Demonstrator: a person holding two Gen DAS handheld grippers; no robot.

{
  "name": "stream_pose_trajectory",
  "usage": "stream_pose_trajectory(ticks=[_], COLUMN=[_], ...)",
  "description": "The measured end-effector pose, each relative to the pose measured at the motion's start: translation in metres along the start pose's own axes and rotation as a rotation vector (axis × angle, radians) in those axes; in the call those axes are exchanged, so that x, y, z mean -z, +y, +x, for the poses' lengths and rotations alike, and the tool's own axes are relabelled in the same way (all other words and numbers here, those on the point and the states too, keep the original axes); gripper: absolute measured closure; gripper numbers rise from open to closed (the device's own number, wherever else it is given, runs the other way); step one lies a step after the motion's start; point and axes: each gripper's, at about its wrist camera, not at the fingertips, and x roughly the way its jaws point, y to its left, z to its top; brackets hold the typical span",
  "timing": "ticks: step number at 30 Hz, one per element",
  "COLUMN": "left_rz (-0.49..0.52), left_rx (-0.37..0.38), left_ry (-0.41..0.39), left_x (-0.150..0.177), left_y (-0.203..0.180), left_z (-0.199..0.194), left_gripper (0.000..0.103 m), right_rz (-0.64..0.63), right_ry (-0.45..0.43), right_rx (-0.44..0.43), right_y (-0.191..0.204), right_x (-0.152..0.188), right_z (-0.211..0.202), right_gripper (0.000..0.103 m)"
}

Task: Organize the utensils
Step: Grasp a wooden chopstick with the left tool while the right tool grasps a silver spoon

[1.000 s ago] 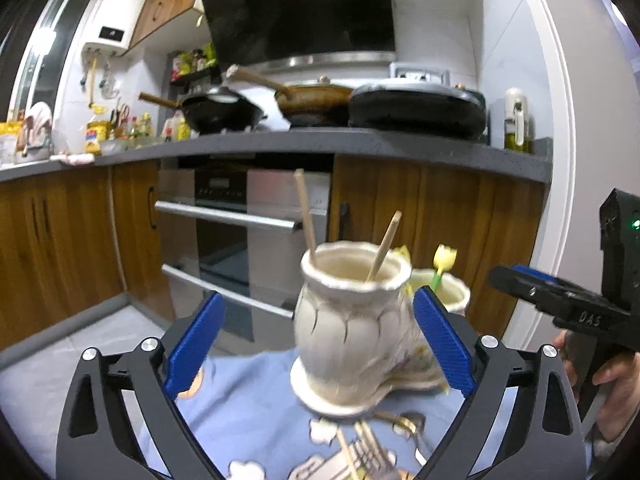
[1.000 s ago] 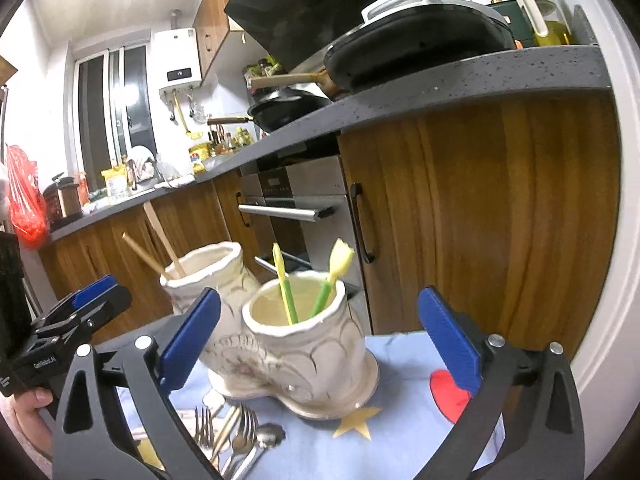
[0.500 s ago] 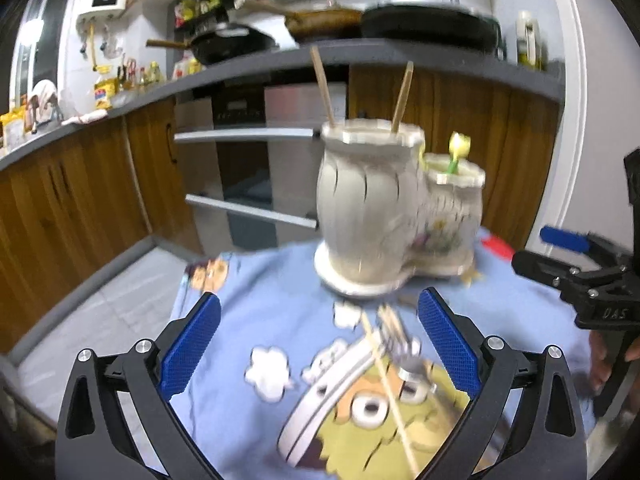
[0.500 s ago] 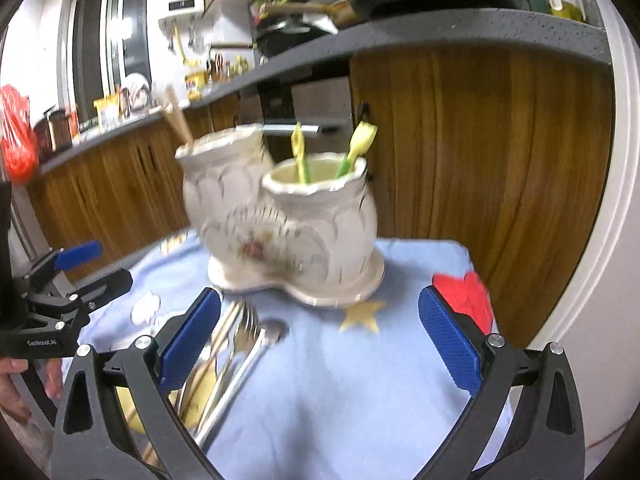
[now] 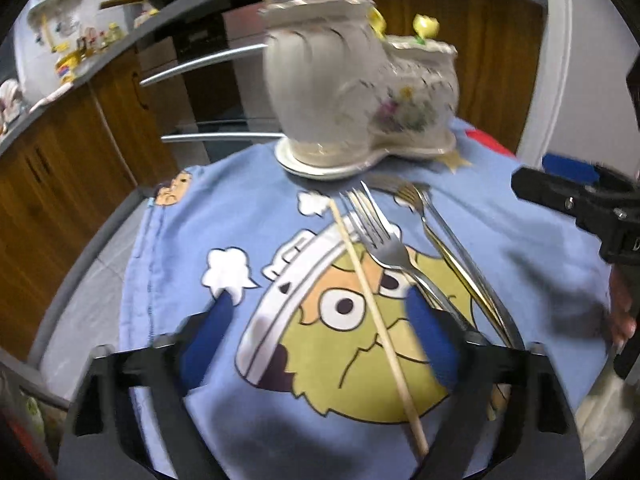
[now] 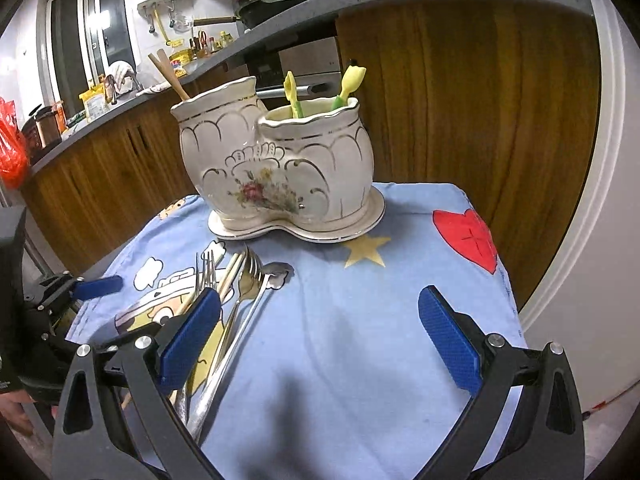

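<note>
Both tongs have tipped downward since the earlier frames, so the cabinets have slid up out of view and the blue cartoon cloth (image 5: 224,216) on the surface now fills each picture. The left tongs (image 5: 320,324) have just been closing somewhat, yet they stand released, their blue pads apart, pressing on nothing. A single wooden chopstick (image 5: 376,312) lies on the cloth between those pads, running from near the holder down toward the camera. Just right of it a steel fork (image 5: 380,240) lies with its tines toward the holder, its handle passing under the right-hand pad. Further right lie a second fork (image 5: 416,204) and a long spoon handle (image 5: 468,264), close together, outside the left tongs.

The right tongs (image 6: 320,324) are also released, wide apart, over bare cloth with nothing between them. The utensil pile (image 6: 236,292) lies beside and partly under their left pad, not in the gap. The white ceramic double holder (image 6: 280,168) stands upright at the cloth's far edge, well beyond both tongs. Its taller pot holds wooden sticks (image 6: 168,74), its lower pot two yellow-green utensils (image 6: 344,88). A red heart patch (image 6: 468,236) shows on the cloth's right.
</note>
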Motion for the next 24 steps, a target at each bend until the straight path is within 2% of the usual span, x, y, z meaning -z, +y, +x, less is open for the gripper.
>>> stream_pose_trajectory(ticks=[1, 8, 10, 11, 13, 16, 18, 19, 21, 24], left_rz=[0.006, 0.029, 0.04, 0.052, 0.052, 0.024, 0.009, 0.003, -0.017, -0.035], left_rx=[0.005, 0.065, 0.075, 0.065, 0.078, 0.08, 0.054, 0.051, 0.046, 0.048], left_ry=[0.013, 0.079, 0.087, 0.088, 0.084, 0.07, 0.061, 0.057, 0.039, 0.012], left_x=[0.0, 0.0, 0.0, 0.0, 0.001, 0.002, 0.003, 0.002, 0.003, 0.001], left_y=[-0.002, -0.006, -0.006, -0.006, -0.004, 0.007, 0.015, 0.017, 0.024, 0.029], left_z=[0.002, 0.007, 0.007, 0.007, 0.007, 0.007, 0.007, 0.008, 0.005, -0.001], left_gripper=[0.04, 0.07, 0.093, 0.097, 0.097, 0.098, 0.098, 0.098, 0.098, 0.098], right_rz=[-0.004, -0.019, -0.018, -0.018, -0.021, -0.015, -0.035, -0.047, -0.058, -0.046], right_ry=[-0.001, 0.023, 0.038, 0.051, 0.079, 0.139, 0.183, 0.204, 0.23, 0.255], right_rx=[0.003, 0.01, -0.004, -0.013, -0.031, -0.075, -0.076, -0.077, -0.08, -0.092], right_y=[0.0, -0.002, -0.002, -0.002, 0.0, 0.005, 0.013, 0.018, 0.025, 0.032], right_x=[0.0, -0.001, -0.001, -0.001, -0.001, -0.002, -0.003, -0.004, -0.005, -0.008], right_z=[0.0, 0.005, 0.007, 0.008, 0.012, 0.021, 0.029, 0.034, 0.042, 0.051], right_gripper=[0.005, 0.005, 0.006, 0.008, 0.014, 0.031, 0.047, 0.05, 0.066, 0.076])
